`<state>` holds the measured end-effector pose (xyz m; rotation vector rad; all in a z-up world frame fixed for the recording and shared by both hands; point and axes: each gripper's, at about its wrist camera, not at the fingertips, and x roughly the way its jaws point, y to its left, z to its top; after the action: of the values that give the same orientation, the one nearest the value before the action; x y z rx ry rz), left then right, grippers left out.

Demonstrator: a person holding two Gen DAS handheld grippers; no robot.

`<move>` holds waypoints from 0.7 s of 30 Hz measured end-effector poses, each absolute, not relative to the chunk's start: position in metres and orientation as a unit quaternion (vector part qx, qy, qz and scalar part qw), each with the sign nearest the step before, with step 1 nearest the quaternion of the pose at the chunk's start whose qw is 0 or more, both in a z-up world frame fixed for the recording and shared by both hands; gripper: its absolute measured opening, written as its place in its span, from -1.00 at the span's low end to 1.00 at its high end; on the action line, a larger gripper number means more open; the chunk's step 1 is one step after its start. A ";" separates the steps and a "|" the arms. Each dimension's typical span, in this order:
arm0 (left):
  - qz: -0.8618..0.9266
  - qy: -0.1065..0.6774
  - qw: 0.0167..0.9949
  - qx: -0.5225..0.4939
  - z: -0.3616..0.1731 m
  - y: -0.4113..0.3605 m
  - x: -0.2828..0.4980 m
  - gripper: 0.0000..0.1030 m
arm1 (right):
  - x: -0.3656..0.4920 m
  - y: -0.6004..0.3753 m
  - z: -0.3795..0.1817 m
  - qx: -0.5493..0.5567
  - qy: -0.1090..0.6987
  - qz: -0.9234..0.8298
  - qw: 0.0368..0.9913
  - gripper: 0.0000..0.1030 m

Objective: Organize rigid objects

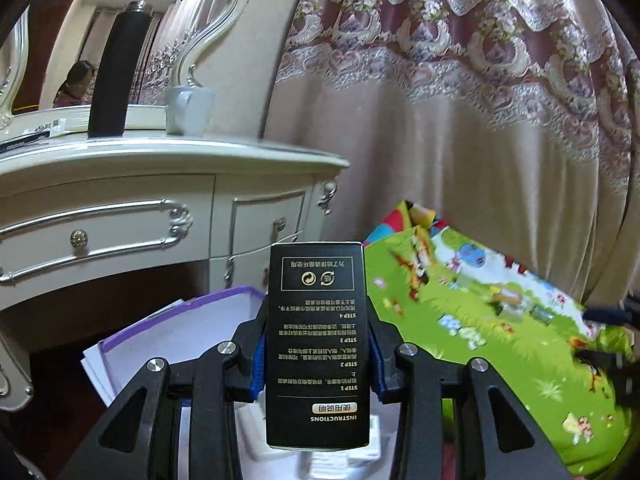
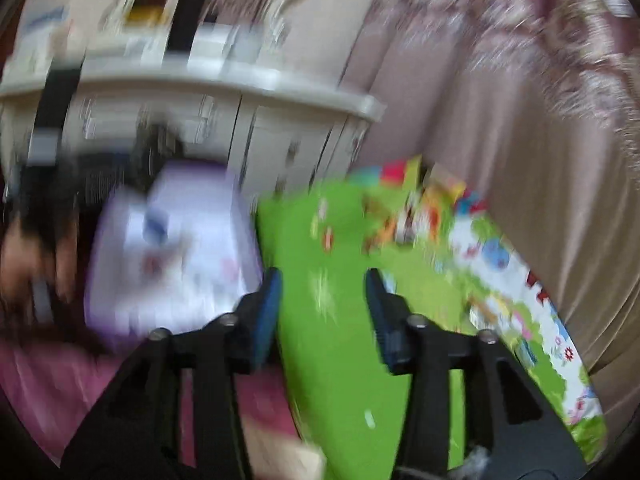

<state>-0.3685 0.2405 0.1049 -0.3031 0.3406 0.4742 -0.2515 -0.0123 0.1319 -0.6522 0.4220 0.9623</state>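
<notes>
Black box [image 1: 318, 344] pinched in your left tool [image 1: 318, 354] above purple bin [image 1: 224, 300]; right tool [image 2: 324, 312] spread, empty.

left wrist: sharp, evenly lit, mirror [image 1: 132, 40] glare top | right wrist: heavy motion blur | both: fisheye-bent, dark corners

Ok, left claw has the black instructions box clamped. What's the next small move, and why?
Probably ease the left claw down toward the purple-edged white box just below and behind it. The black box is gripped firmly between the blue pads, held above that container, while the right claw is open, empty and blurred in motion, so it can't help.
</notes>
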 end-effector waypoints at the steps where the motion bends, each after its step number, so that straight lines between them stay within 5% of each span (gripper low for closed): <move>1: 0.234 0.171 0.945 -0.150 0.102 0.242 -0.368 -0.22 | -0.250 -0.019 0.124 -0.324 0.207 0.457 0.802 0.03; 7: 0.220 0.179 0.946 -0.160 0.099 0.236 -0.359 -0.22 | -0.240 -0.065 0.061 -0.383 0.342 0.561 0.650 0.64; 11: 0.194 0.169 0.957 -0.136 0.110 0.215 -0.355 -0.22 | -0.224 -0.045 0.029 -0.392 0.383 0.601 0.582 0.81; 14: 0.183 0.159 0.963 -0.116 0.121 0.202 -0.356 -0.22 | -0.211 -0.022 0.002 -0.394 0.394 0.613 0.560 0.81; 18: 0.181 0.151 0.966 -0.111 0.128 0.200 -0.357 -0.22 | -0.218 -0.006 -0.034 -0.396 0.448 0.620 0.508 0.13; 21: 0.179 0.152 0.964 -0.123 0.126 0.204 -0.357 -0.22 | -0.227 -0.018 -0.028 -0.386 0.429 0.602 0.552 0.10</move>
<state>-0.3574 0.2037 0.1265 -0.2484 0.3080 0.3615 -0.2272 -0.0176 -0.0280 -0.9117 1.0138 1.4233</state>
